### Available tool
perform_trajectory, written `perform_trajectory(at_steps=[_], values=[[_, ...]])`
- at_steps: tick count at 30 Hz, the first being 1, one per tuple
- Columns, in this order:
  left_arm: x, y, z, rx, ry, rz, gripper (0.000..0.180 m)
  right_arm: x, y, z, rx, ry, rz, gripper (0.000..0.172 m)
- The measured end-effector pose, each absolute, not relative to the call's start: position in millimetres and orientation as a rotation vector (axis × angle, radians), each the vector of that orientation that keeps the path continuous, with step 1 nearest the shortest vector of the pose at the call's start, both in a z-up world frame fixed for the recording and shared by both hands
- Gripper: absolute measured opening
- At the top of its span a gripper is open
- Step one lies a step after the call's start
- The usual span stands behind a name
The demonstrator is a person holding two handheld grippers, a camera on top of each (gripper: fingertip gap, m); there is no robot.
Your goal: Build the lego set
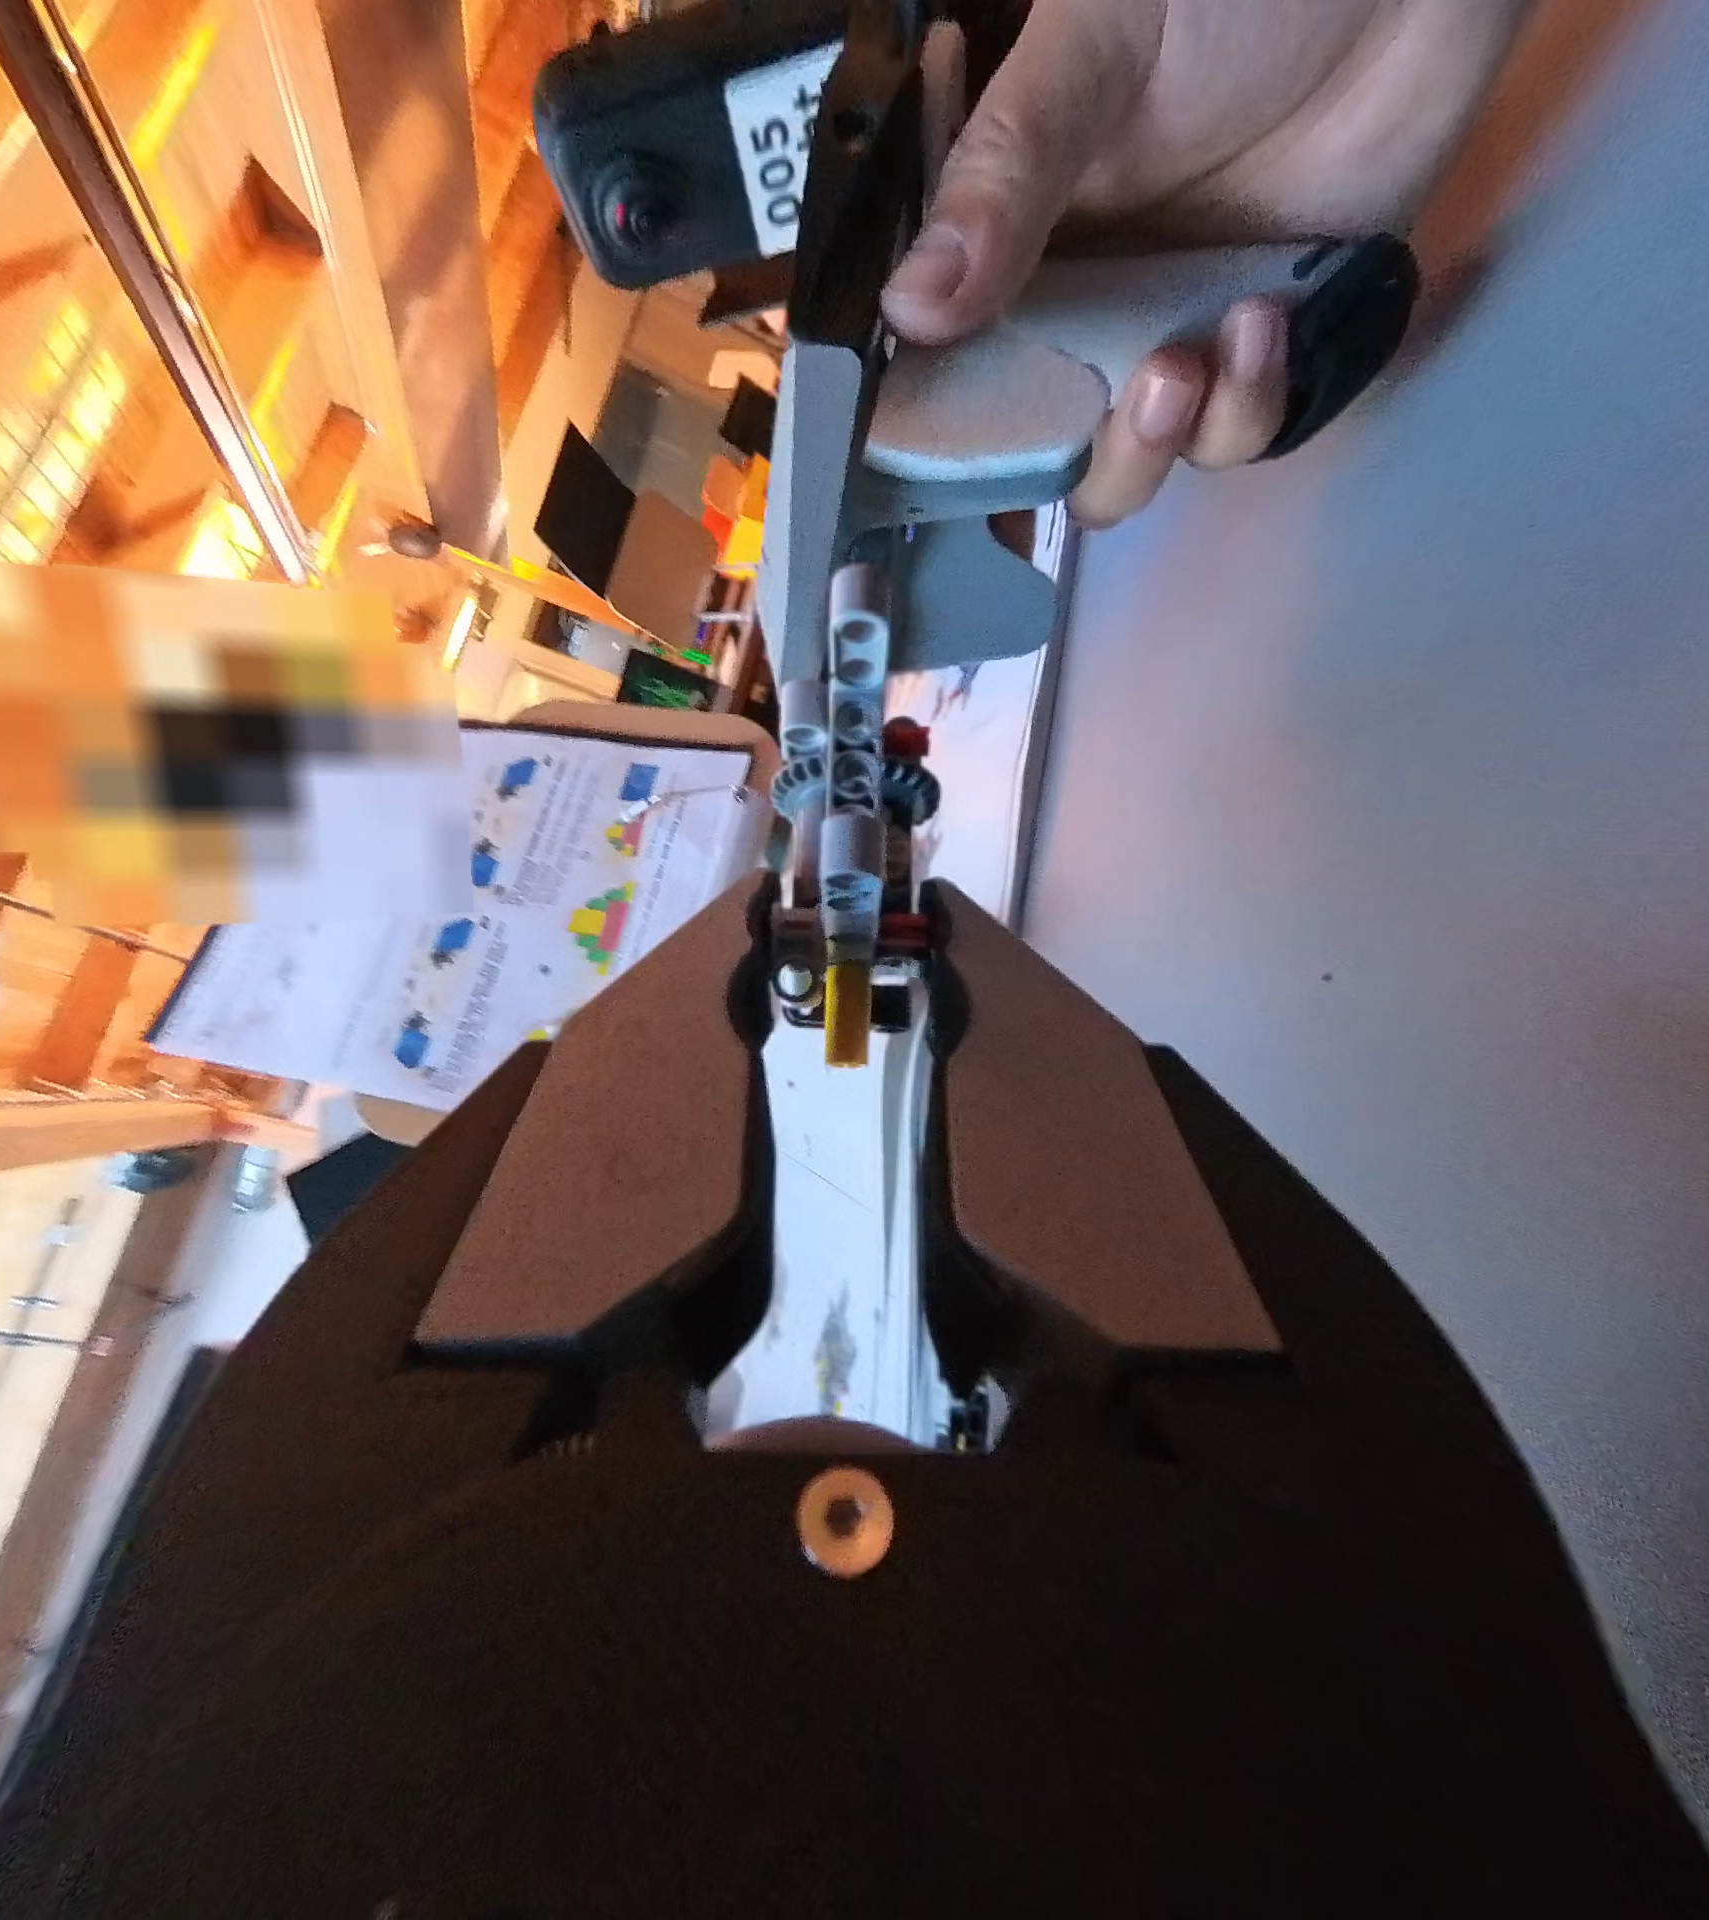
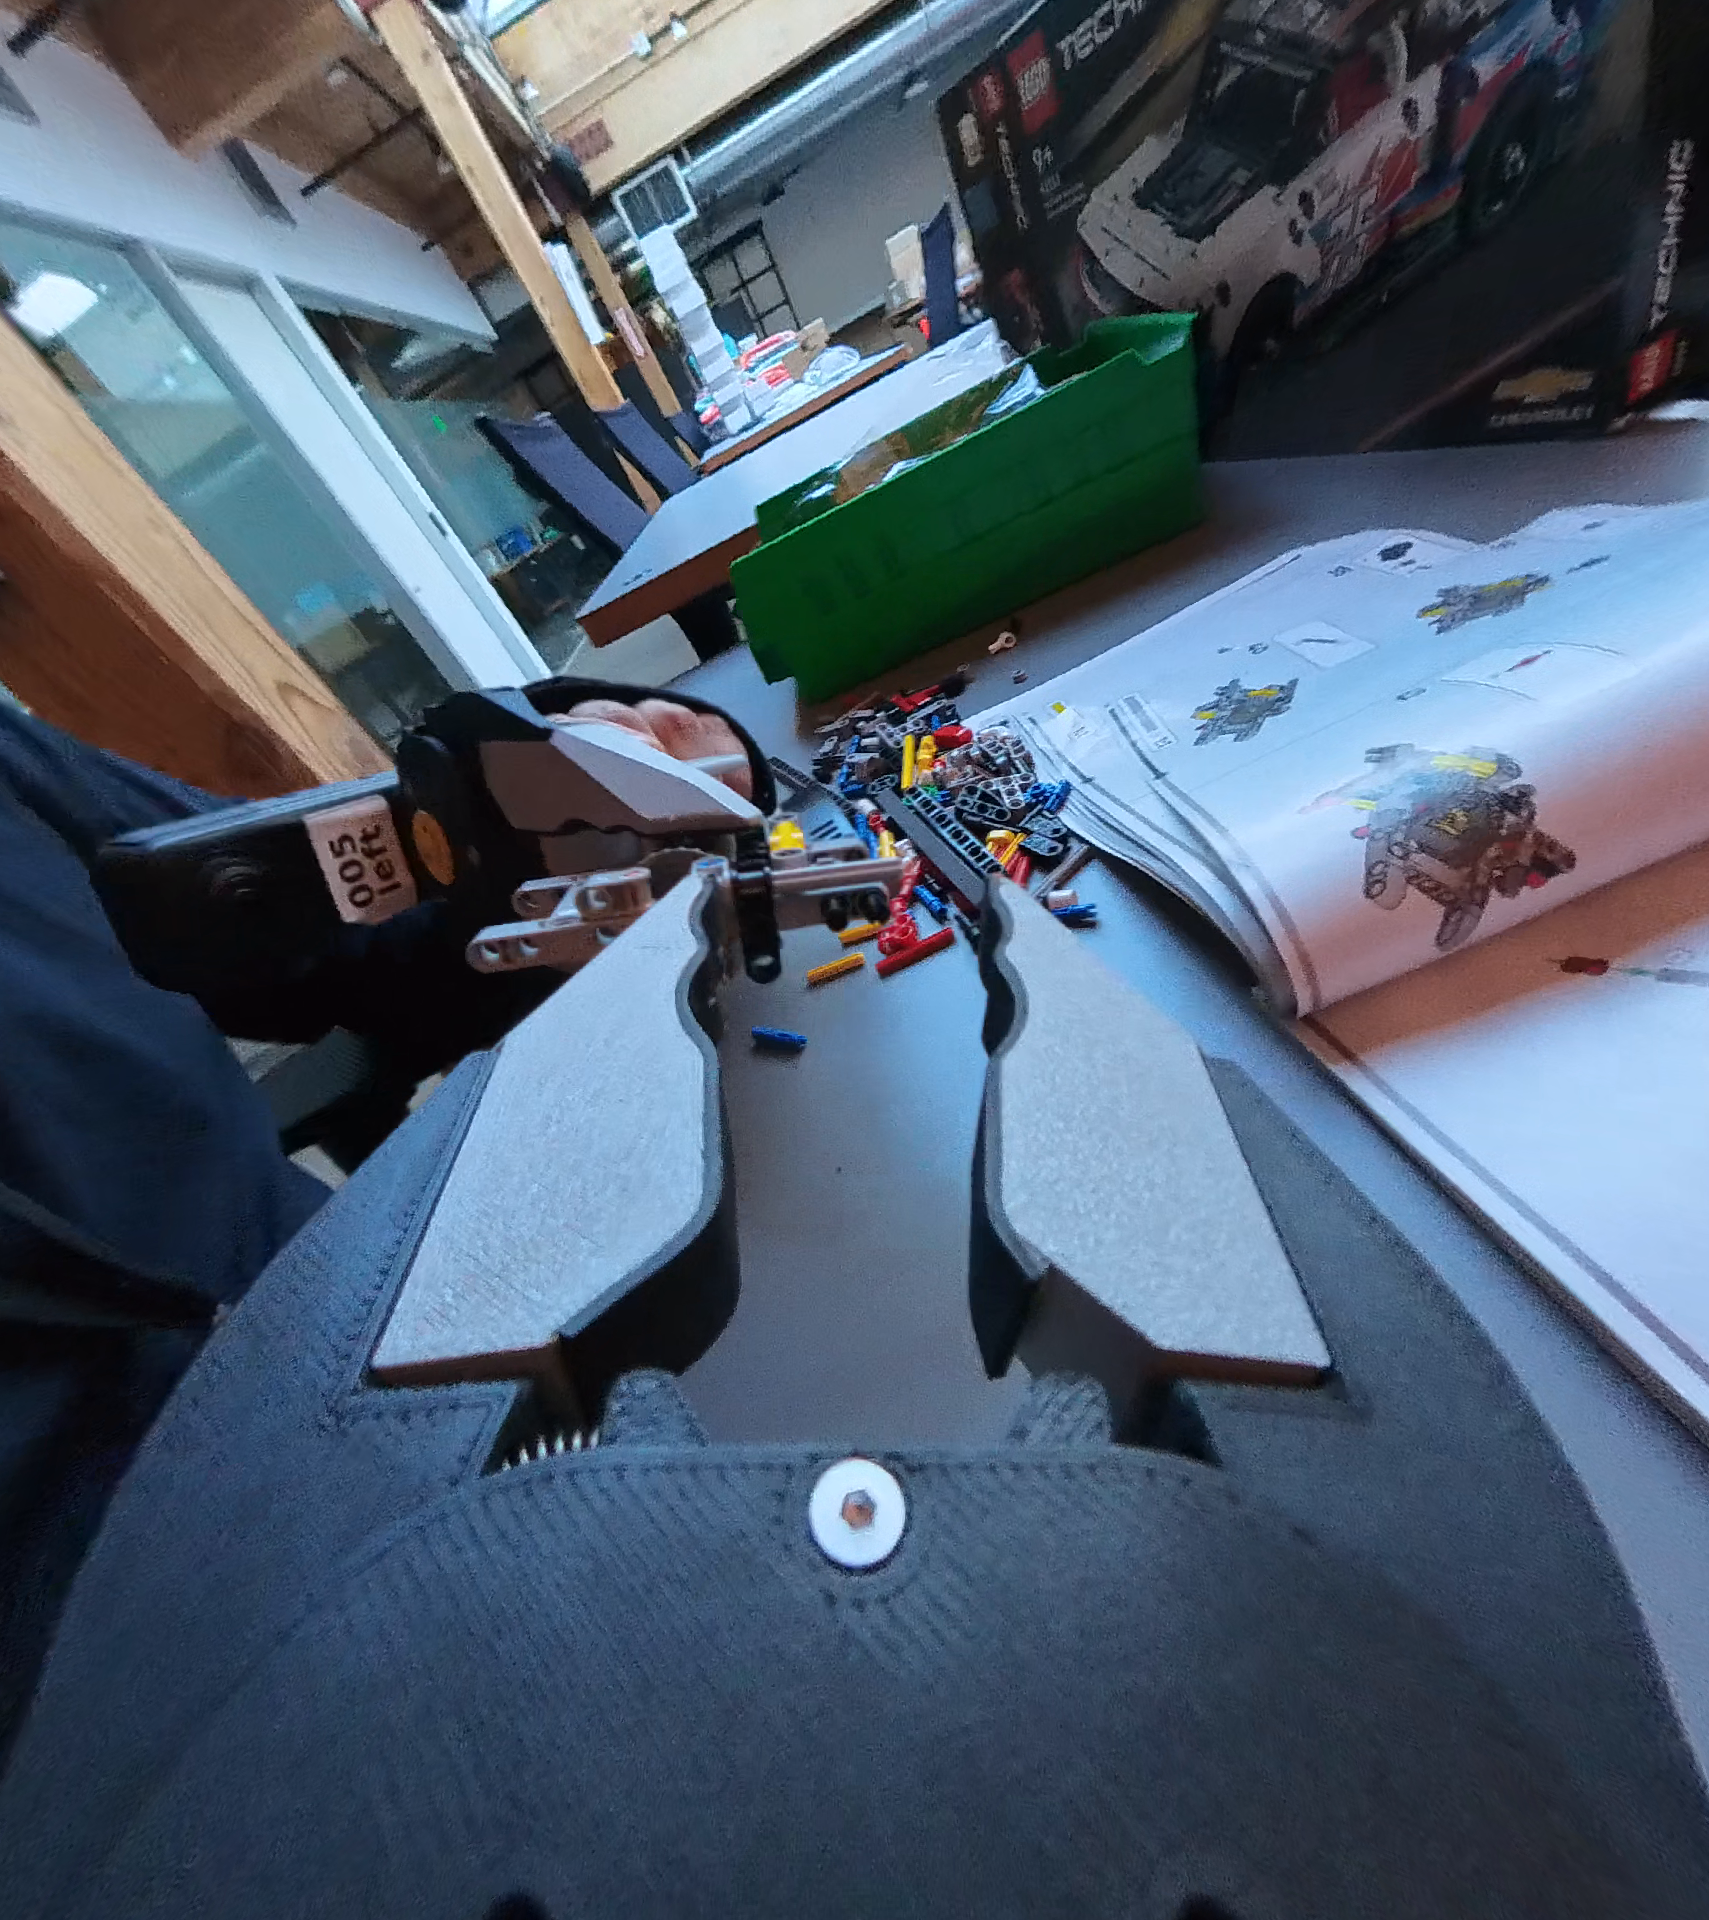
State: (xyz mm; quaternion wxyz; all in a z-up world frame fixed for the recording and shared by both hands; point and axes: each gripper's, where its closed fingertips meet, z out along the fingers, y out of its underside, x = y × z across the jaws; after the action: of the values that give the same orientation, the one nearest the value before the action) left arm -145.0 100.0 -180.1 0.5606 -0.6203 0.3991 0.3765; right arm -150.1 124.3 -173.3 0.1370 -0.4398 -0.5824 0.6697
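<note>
My left gripper [image 1: 845, 925] is shut on a grey toy-brick assembly [image 1: 855, 727] made of beams, gears and a yellow axle [image 1: 847, 1013], which pokes back between the fingers. In the right wrist view the same assembly [image 2: 819, 878] hangs from the left gripper's grey finger [image 2: 611, 779] above the dark table [image 2: 860, 1195]. My right gripper [image 2: 845, 894] is open. Its left fingertip [image 2: 694, 914] is right beside the assembly's black beam and its right pad stands well clear. In the left wrist view a hand holds the right gripper, whose fingers [image 1: 814, 488] flank the assembly's far end.
A pile of loose small parts [image 2: 954, 779] lies just beyond the right gripper, with a blue pin [image 2: 777, 1037] nearer. An open instruction booklet [image 2: 1401, 727] lies to the right. A green bin [image 2: 975, 520] and a large toy box [image 2: 1349, 208] stand behind. A printed sheet [image 1: 569, 883] is on a board. My left and right fingertips are right by each other.
</note>
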Motion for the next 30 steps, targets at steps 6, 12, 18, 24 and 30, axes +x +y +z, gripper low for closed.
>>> perform_trajectory(at_steps=[6, 12, 18, 24, 30], values=[[-135, 99, -178, -1.402, 0.985, 0.907, 0.023, -132, 111, -168, -1.116, -1.779, 2.016, 0.038], [-135, 99, -178, -1.408, 0.982, 0.909, 0.023, -129, 107, -170, -1.094, -1.824, 1.985, 0.041], [-134, 99, -179, -1.411, 0.987, 0.906, 0.023, -130, 108, -171, -1.101, -1.824, 1.975, 0.036], [-135, 99, -180, -1.425, 0.983, 0.892, 0.023, -130, 110, -172, -1.124, -1.820, 1.989, 0.037], [-135, 99, -180, -1.435, 0.977, 0.871, 0.023, -130, 110, -172, -1.124, -1.820, 2.002, 0.036]])
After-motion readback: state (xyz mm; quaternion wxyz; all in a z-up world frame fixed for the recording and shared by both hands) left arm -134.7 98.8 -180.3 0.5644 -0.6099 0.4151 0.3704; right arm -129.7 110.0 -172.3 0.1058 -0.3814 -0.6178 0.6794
